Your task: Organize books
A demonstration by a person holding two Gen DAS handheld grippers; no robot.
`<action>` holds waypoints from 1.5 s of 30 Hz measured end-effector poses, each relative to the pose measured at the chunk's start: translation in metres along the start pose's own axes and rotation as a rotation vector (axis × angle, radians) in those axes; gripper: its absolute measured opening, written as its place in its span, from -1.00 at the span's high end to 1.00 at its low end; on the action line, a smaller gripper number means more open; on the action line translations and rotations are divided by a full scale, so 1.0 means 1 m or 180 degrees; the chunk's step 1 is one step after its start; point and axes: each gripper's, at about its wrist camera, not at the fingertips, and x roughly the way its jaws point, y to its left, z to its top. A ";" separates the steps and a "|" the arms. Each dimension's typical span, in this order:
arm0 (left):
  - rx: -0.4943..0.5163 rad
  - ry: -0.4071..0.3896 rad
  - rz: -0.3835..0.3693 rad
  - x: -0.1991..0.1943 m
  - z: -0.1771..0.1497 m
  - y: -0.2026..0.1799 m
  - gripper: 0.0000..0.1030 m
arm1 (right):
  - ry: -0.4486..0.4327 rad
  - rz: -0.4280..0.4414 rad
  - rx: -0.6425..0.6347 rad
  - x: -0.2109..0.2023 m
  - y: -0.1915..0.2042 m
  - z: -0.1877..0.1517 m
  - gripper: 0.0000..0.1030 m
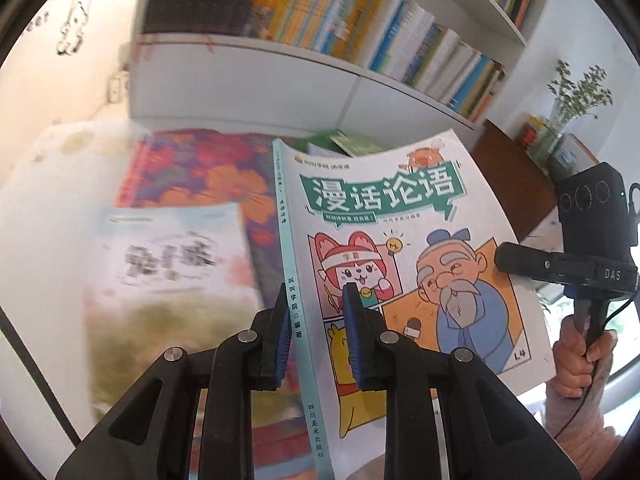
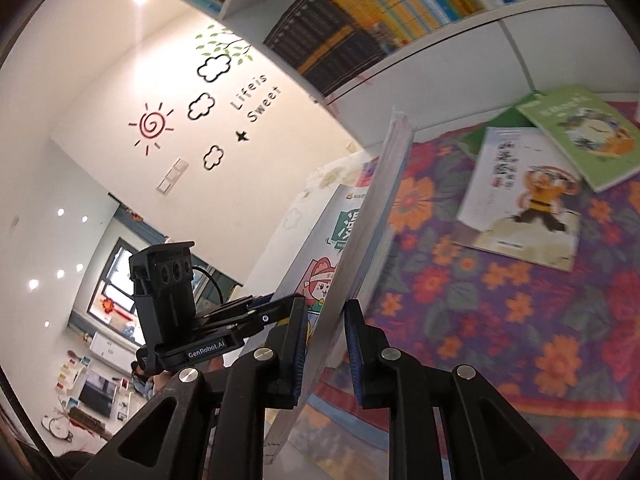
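Observation:
A white comic book [image 1: 400, 216] with a teal spine and cartoon cover hangs tilted above the floral cloth [image 2: 520, 320]. My left gripper [image 1: 316, 296] is shut on it beside the spine, its blue pads pressed on both covers. At the book's opposite edge my right gripper [image 1: 506, 260] lays one finger on the cover, with a hand under it. In the right wrist view the book [image 2: 360, 248] stands edge-on between the pads of my right gripper [image 2: 326, 306], which is shut on it. The left gripper [image 2: 276, 306] shows on the far side.
A white book with an orange figure [image 2: 520, 200] and a green book [image 2: 580, 136] lie flat on the cloth. A blurred pale book [image 1: 172, 256] lies below left. A white bookshelf [image 1: 280, 52] packed with upright books rises behind. A plant in a vase [image 1: 568, 120] stands at the right.

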 end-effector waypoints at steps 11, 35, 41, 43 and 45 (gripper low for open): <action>-0.0407 -0.0091 0.0145 -0.024 -0.006 0.073 0.60 | 0.0292 0.0231 -0.0116 0.083 0.027 0.025 0.64; -0.0824 0.0108 0.0422 0.012 -0.035 0.141 0.61 | 0.0712 0.0223 0.0354 0.191 -0.020 0.011 0.64; -0.0845 0.0107 0.0576 0.010 -0.034 0.140 0.56 | 0.0755 0.0163 0.0448 0.195 -0.028 0.005 0.64; -0.0823 0.0104 0.0695 0.009 -0.034 0.137 0.52 | 0.0765 0.0128 0.0439 0.196 -0.028 0.002 0.64; -0.0759 0.0105 0.0911 0.008 -0.032 0.133 0.45 | 0.0750 0.0124 0.0451 0.195 -0.028 0.002 0.64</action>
